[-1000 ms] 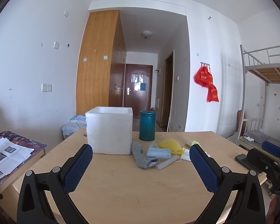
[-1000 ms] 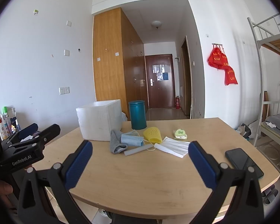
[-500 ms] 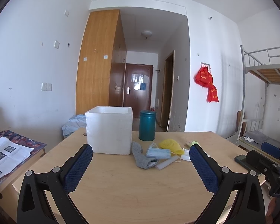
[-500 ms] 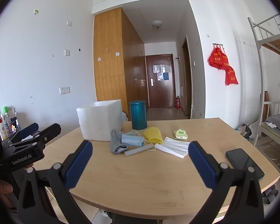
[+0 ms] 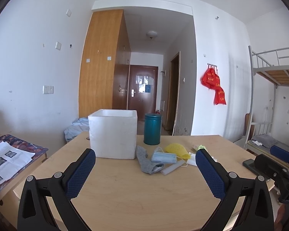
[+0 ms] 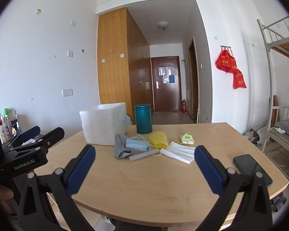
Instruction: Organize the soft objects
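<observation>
both the left gripper (image 5: 145,162) and right gripper (image 6: 145,157) hover released above the surface (image 6: 154,181); ahead of them lie a grey sock (image 6: 121,147), blue mask (image 6: 137,144) and white foam box (image 5: 113,133).

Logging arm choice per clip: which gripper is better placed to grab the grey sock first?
Left, probably. The grey sock lies between the left gripper fingers, beside the white foam box. For the right gripper, it sits left of centre. Both are open.

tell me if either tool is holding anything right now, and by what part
Nothing is held. The left tool and right tool are both open, short of the soft items by the foam box.
</observation>
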A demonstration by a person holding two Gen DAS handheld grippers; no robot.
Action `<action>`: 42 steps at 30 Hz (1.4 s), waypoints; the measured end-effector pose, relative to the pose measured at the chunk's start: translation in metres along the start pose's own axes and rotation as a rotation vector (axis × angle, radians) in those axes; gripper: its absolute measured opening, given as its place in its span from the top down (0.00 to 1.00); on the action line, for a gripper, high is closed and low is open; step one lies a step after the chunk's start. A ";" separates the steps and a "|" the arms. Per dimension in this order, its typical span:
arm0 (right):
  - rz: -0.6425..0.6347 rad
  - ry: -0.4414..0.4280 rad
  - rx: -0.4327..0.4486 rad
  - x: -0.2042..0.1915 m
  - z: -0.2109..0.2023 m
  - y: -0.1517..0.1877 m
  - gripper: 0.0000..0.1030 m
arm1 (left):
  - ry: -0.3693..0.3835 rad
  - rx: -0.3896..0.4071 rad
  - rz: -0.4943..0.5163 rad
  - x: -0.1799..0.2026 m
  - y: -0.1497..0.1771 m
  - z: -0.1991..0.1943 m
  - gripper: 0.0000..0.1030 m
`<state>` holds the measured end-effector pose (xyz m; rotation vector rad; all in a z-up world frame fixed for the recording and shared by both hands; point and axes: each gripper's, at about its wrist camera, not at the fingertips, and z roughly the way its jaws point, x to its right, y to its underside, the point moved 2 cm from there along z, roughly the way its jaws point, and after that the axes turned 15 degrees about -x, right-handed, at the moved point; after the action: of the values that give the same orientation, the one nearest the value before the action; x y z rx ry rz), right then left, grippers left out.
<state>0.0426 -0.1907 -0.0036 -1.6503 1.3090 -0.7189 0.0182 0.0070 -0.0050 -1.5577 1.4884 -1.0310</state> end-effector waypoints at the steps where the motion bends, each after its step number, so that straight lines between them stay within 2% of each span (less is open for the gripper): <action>1: -0.001 0.000 -0.001 0.000 0.000 0.000 0.00 | -0.004 -0.001 0.000 0.001 0.000 0.000 0.00; 15: -0.006 -0.001 -0.007 0.000 0.006 -0.004 0.00 | -0.009 -0.003 -0.016 0.000 -0.005 0.005 0.00; 26: 0.008 -0.021 -0.036 0.010 0.022 -0.012 0.00 | -0.010 -0.031 -0.016 0.000 -0.010 0.023 0.00; 34: 0.013 0.003 -0.086 0.020 0.047 -0.021 0.00 | -0.006 -0.063 -0.015 -0.001 -0.017 0.045 0.00; 39: 0.025 -0.030 -0.131 0.028 0.070 -0.030 0.00 | -0.008 -0.097 -0.009 -0.001 -0.023 0.066 0.00; 42: 0.025 -0.012 -0.162 0.031 0.081 -0.034 0.00 | -0.006 -0.118 -0.007 -0.002 -0.028 0.078 0.00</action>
<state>0.1353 -0.1955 -0.0118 -1.7598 1.4077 -0.6001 0.1013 0.0091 -0.0112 -1.6467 1.5651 -0.9563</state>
